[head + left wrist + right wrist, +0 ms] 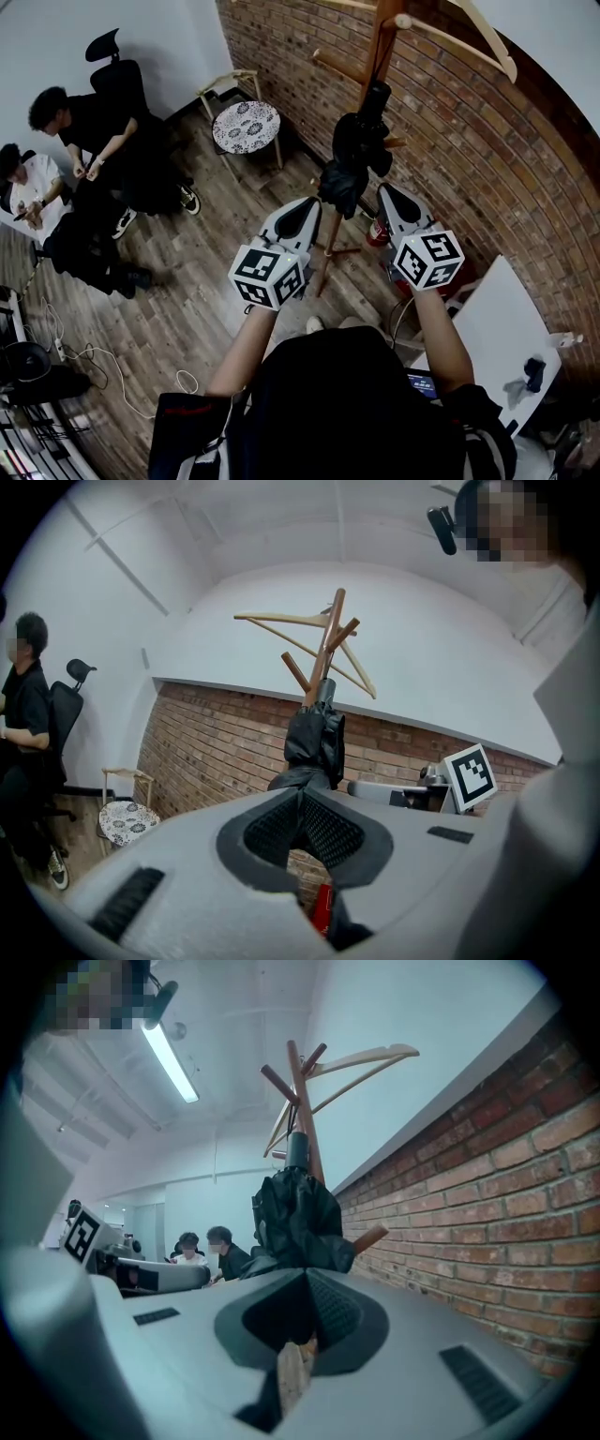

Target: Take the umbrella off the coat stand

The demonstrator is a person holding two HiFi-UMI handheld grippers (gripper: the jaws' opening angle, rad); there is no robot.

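Closest in, the left tongs (300, 797) were shut tight, tip against tip, with nothing in them. The right tongs (306, 1274) were shut too, and empty. Both pointed level at the black umbrella (354, 155), one on each side of its floppy bottom edge. They were very near the cloth, but I could not tell if either tip touched it.

The umbrella was folded up. It hung straight down along the pole of the wooden coat stand (380, 37), just under the pegs. A small red thing (378, 232) sat by the foot of the stand.

On the right, the edge of a white surface (497, 328) was close beside the right arm. The brick wall (450, 141) stood right behind the stand, so there was little room on that side. On the left, the wooden floor (206, 272) was wide open.

Farther back, a round stool (247, 127) stood next to the wall. Far off on the left, two people (84, 131) sat by a black chair (117, 75).
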